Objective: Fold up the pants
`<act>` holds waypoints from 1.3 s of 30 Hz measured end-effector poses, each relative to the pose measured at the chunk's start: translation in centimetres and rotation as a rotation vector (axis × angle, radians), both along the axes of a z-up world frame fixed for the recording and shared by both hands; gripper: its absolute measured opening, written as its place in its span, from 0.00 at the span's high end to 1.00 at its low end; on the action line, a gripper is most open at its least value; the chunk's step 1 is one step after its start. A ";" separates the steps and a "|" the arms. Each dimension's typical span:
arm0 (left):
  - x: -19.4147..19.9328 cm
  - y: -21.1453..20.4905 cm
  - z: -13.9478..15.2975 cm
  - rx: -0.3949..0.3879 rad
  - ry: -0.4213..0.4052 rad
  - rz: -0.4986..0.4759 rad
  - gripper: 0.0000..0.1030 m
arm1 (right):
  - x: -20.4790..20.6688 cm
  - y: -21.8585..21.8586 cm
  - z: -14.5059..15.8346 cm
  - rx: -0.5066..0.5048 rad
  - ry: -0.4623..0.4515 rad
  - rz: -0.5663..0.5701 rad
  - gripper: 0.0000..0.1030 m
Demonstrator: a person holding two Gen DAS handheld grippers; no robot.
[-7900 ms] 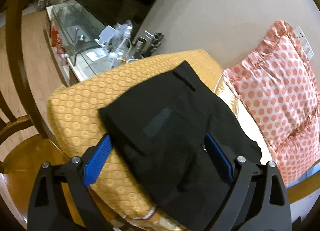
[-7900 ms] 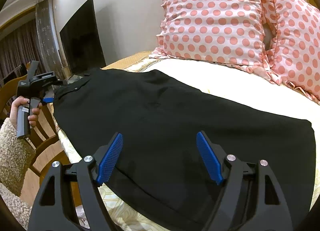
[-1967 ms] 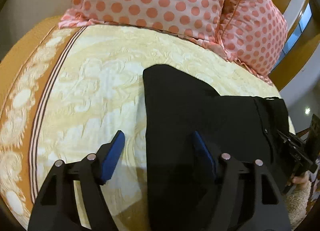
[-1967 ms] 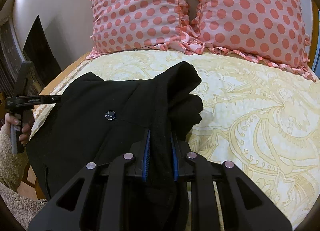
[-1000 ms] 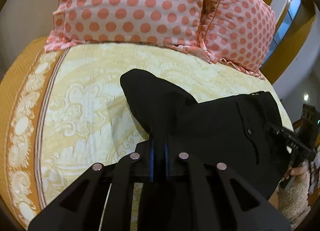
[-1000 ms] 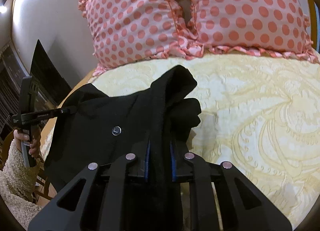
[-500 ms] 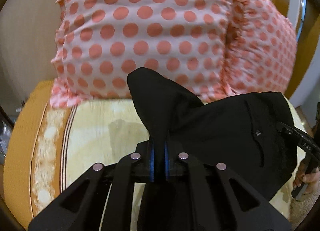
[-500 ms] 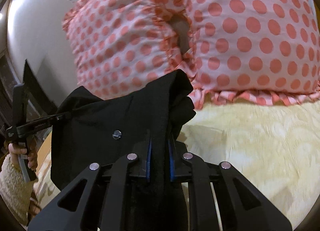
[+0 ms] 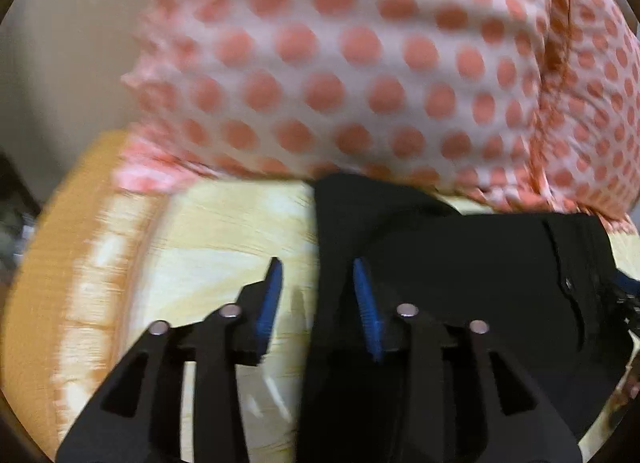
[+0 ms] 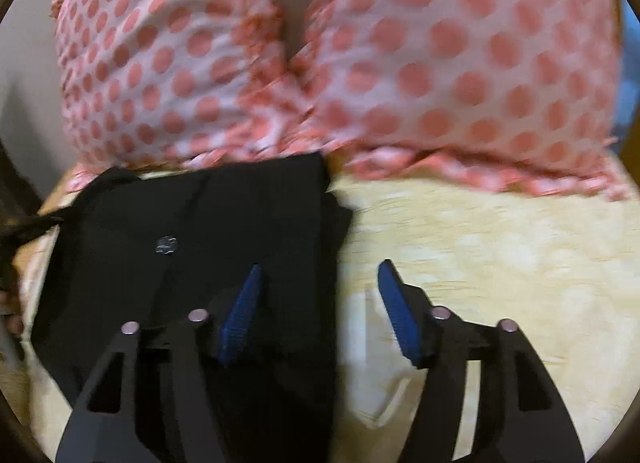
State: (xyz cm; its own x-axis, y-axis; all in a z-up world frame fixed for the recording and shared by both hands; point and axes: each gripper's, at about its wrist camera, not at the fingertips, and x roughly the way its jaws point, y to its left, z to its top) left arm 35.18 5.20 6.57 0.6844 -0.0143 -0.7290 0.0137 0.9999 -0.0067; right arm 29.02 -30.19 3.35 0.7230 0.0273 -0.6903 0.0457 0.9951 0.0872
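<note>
Pants (image 9: 460,283) lie as a folded black bundle on the yellow patterned bedspread (image 9: 216,239), their far edge close under the pink polka-dot pillows (image 9: 360,63). From the left gripper (image 9: 316,295), the cloth's left edge runs up between the blue pads, which stand apart and clamp nothing; the rest spreads off to its right. From the right gripper (image 10: 320,299), the pants (image 10: 224,231) sit ahead and to the left, their right edge passing between its spread fingers, released as well, with a small silver button (image 10: 166,245) showing left of the pads. Both views are motion-blurred, so whether any pad brushes the fabric is hard to say.
</note>
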 end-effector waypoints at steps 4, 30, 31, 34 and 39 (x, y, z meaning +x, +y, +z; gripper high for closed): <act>-5.3 0.4 2.8 -0.088 -0.088 -0.037 0.26 | -4.4 1.6 3.0 -0.015 -0.140 0.036 0.38; -18.9 -6.2 -1.1 0.079 0.031 -0.146 0.02 | -13.4 8.0 -0.6 -0.122 -0.008 0.118 0.01; -19.7 -6.2 -1.3 0.082 0.026 -0.140 0.02 | -14.1 8.3 -1.1 -0.118 0.003 0.117 0.01; -22.1 -5.9 -2.0 0.085 0.027 -0.106 0.02 | -15.6 9.1 -2.0 -0.119 -0.003 0.100 0.01; -23.9 -5.4 -3.3 0.079 0.036 -0.068 0.02 | -17.1 9.5 -2.9 -0.078 -0.013 0.064 0.01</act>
